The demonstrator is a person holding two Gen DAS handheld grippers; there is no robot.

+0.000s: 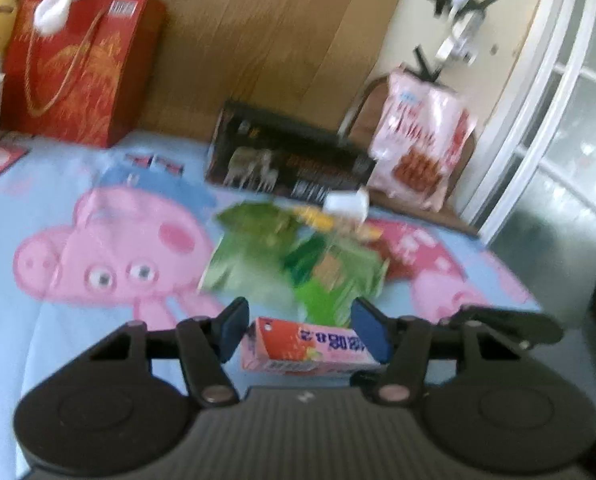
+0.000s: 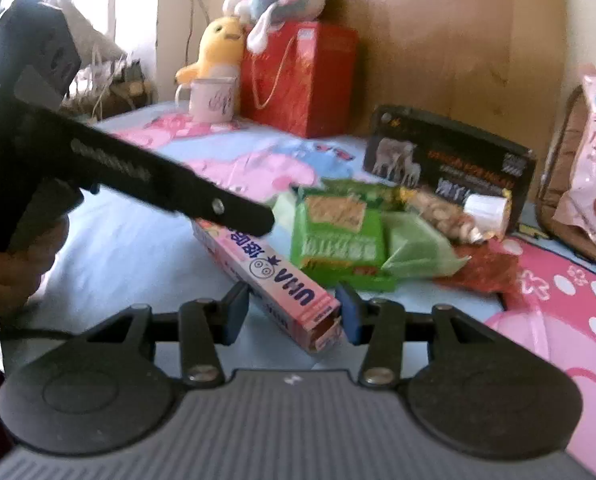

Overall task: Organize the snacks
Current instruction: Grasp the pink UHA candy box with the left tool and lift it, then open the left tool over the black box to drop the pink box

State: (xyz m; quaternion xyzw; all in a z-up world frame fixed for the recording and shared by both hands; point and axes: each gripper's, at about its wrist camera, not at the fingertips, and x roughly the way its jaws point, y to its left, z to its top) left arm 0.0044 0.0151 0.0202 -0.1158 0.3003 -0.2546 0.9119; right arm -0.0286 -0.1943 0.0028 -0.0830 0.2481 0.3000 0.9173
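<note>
Both claws (image 1: 298,330) (image 2: 294,312) clamped, tilted dwn.

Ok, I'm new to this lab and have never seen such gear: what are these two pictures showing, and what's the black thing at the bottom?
No robot here: a person's hand holds each two-fingered pinching tool. Each picture comes from a camera on one tool, looking along its fingers: first the left tool, then the right tool. Snacks lie on a cartoon bedsheet: green packets, a black box, a long pink box. Both tools straddle the pink box; whether they already pinch it is too blurred to tell.
</note>
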